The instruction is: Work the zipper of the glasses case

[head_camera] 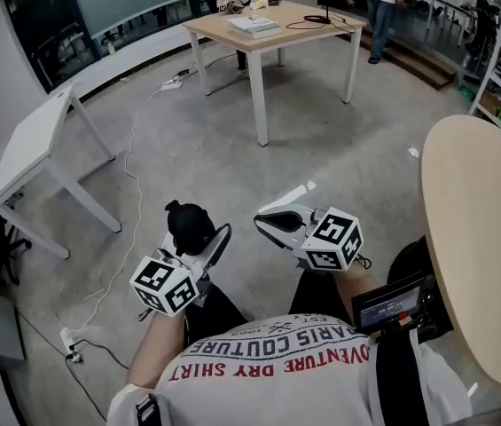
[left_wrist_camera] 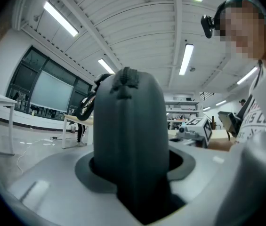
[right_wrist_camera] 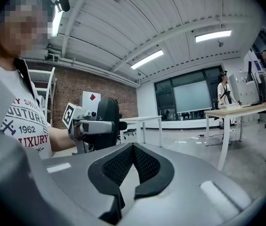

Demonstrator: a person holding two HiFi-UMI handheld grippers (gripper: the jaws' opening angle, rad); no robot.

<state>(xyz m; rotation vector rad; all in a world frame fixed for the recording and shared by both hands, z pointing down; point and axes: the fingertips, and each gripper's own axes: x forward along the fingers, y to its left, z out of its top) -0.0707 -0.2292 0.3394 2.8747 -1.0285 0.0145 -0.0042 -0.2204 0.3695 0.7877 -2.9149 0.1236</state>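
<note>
A black glasses case (head_camera: 189, 225) stands upright between the jaws of my left gripper (head_camera: 204, 248), held in front of my lap above the concrete floor. In the left gripper view the case (left_wrist_camera: 128, 126) fills the middle, with its zipper seam running over the rounded top, and my left gripper (left_wrist_camera: 135, 182) is shut on its lower end. My right gripper (head_camera: 266, 222) hovers just right of the case, a small gap away. In the right gripper view the black pads (right_wrist_camera: 123, 161) of my right gripper (right_wrist_camera: 133, 147) meet with nothing between them. There the case (right_wrist_camera: 107, 119) shows to the left.
A round wooden table (head_camera: 476, 238) is close on my right. A square wooden table (head_camera: 268, 27) stands ahead, and a white table (head_camera: 33, 153) at the left. Cables and a power strip (head_camera: 71, 340) lie on the floor. A person (head_camera: 383, 3) stands far back.
</note>
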